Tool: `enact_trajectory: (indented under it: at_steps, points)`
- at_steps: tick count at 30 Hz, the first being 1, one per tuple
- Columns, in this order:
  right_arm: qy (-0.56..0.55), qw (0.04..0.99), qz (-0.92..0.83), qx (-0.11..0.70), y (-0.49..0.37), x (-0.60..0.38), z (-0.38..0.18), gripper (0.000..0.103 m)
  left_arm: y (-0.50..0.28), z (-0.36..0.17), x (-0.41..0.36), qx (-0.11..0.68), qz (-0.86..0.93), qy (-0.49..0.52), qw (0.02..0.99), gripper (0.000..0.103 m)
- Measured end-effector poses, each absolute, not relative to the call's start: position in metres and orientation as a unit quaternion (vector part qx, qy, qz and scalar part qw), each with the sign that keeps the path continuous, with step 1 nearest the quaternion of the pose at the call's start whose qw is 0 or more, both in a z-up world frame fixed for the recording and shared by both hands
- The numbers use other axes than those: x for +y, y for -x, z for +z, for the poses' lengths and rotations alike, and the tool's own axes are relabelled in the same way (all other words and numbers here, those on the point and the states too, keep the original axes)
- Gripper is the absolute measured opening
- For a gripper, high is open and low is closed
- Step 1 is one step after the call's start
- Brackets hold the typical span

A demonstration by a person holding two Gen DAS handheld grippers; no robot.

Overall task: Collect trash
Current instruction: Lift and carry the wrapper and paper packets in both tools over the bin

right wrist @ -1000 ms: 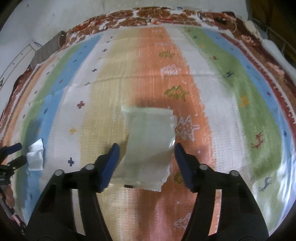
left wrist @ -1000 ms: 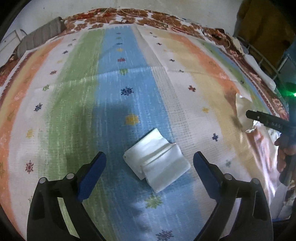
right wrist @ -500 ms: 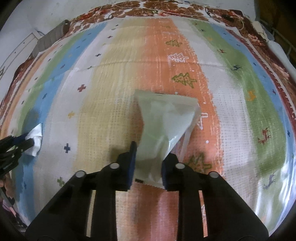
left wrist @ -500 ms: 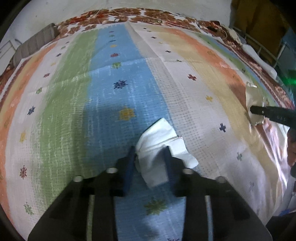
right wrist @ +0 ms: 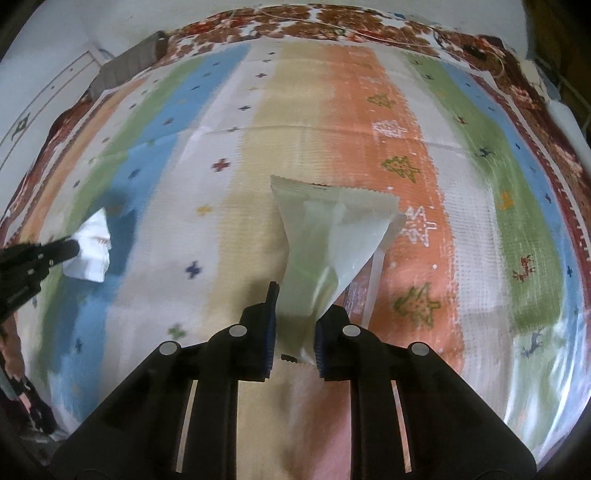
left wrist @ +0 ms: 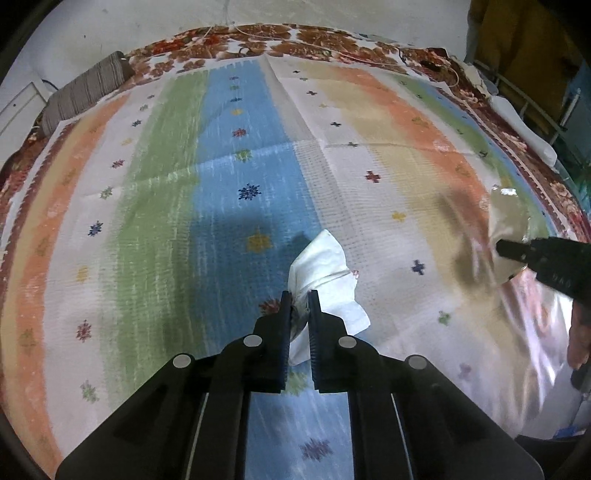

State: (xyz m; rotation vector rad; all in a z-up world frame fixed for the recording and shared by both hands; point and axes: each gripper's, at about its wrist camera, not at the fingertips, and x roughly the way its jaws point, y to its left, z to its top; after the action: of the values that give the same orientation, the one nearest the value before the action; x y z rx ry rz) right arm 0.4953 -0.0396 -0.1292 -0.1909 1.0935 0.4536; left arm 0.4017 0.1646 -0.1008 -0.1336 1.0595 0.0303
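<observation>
My left gripper (left wrist: pixel 298 301) is shut on a crumpled white tissue (left wrist: pixel 325 273) and holds it just above the striped cloth (left wrist: pixel 221 184). My right gripper (right wrist: pixel 295 306) is shut on a pale translucent plastic wrapper (right wrist: pixel 328 236), whose far end fans out over the orange stripe. The right gripper (left wrist: pixel 509 249) with the wrapper (left wrist: pixel 508 218) shows at the right edge of the left wrist view. The left gripper (right wrist: pixel 72 249) with the tissue (right wrist: pixel 92 251) shows at the left edge of the right wrist view.
The striped cloth lies on a brown floral bedspread (left wrist: pixel 295 40). A grey striped roll (left wrist: pixel 88 92) lies at the far left corner. A white wall (left wrist: pixel 110 22) stands behind. White bedding and a metal frame (left wrist: pixel 524 118) stand at the right.
Both grippers were open around the trash, then closed. Now each is shut on its piece, and the tissue and wrapper are bunched and lifted off the cloth.
</observation>
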Motion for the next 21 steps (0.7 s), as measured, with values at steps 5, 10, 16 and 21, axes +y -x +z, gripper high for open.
enact_trajectory:
  at_steps: [5,10,16,21]
  points:
    - [0.111,0.823,0.231,0.507,-0.465,-0.028,-0.114,0.015,-0.386,-0.091,0.161,0.502,0.037,0.115,0.856,0.008]
    - [0.105,0.827,0.246,0.494,-0.433,-0.029,-0.092,0.015,-0.369,-0.086,0.149,0.51,0.072,0.14,0.846,0.008]
    - [0.104,0.831,0.26,0.481,-0.401,-0.033,-0.074,0.015,-0.347,-0.078,0.143,0.519,0.078,0.17,0.834,0.008]
    - [0.094,0.835,0.271,0.47,-0.382,-0.035,-0.058,0.015,-0.33,-0.067,0.138,0.515,0.077,0.178,0.835,0.008]
